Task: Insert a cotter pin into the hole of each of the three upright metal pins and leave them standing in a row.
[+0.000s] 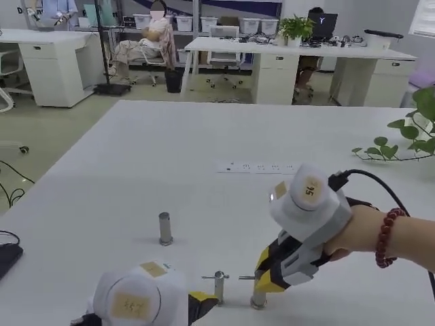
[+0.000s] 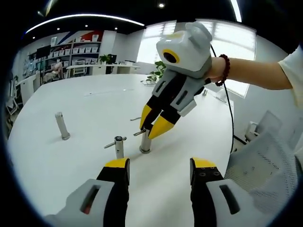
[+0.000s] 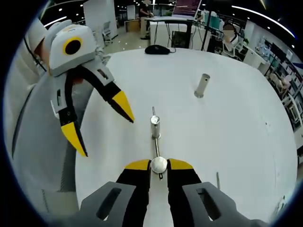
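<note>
The right gripper point(image 2: 152, 126) was closed, apparently on a cotter pin point(image 1: 247, 277) at the upright pin point(image 2: 145, 143) by the table's point(image 1: 204, 156) near edge. The left gripper point(image 3: 102, 126) was held open, apart. Unbraced, that pin could be toppled by sideways thrust against its neighbour point(image 1: 219, 285).

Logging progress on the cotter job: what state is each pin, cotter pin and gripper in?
Far pin: upright, no cotter pin.
Middle pin: upright, first cotter pin through it.
Near pin: upright, second cotter pin at its top.
Right gripper: shut on second cotter pin.
Left gripper: open, empty.
</note>
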{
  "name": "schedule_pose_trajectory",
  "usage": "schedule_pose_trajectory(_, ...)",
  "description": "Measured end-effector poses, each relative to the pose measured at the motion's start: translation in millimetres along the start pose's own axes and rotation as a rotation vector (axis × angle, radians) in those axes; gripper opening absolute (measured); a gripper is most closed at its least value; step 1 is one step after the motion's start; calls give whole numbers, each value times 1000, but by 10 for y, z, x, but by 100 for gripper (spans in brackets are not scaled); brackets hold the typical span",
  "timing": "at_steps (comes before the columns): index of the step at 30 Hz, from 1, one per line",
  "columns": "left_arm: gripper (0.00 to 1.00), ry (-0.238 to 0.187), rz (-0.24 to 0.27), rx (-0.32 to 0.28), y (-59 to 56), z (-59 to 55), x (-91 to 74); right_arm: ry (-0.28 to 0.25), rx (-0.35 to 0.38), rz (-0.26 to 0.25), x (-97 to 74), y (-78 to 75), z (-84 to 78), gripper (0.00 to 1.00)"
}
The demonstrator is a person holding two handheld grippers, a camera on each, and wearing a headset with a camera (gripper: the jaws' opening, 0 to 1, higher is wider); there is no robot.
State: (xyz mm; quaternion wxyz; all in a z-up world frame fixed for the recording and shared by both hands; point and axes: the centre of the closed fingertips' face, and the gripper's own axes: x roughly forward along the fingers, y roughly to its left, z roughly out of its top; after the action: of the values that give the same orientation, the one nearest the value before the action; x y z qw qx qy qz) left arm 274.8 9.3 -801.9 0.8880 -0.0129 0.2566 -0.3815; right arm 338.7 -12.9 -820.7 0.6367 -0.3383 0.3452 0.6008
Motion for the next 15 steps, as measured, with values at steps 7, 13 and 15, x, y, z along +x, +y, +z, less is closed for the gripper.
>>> schedule_pose_trajectory(7,60,-15,4,31,-27,30,-119,-8,17,15,-1,-14,-3,14)
schedule_pose_trajectory(13,69,-39,42,30,65,67,-233,-12,16,25,-6,-7,-7,14)
schedule_pose_trajectory(15,71,-47,54,27,98,78,-275,-14,11,30,-5,-7,-8,14)
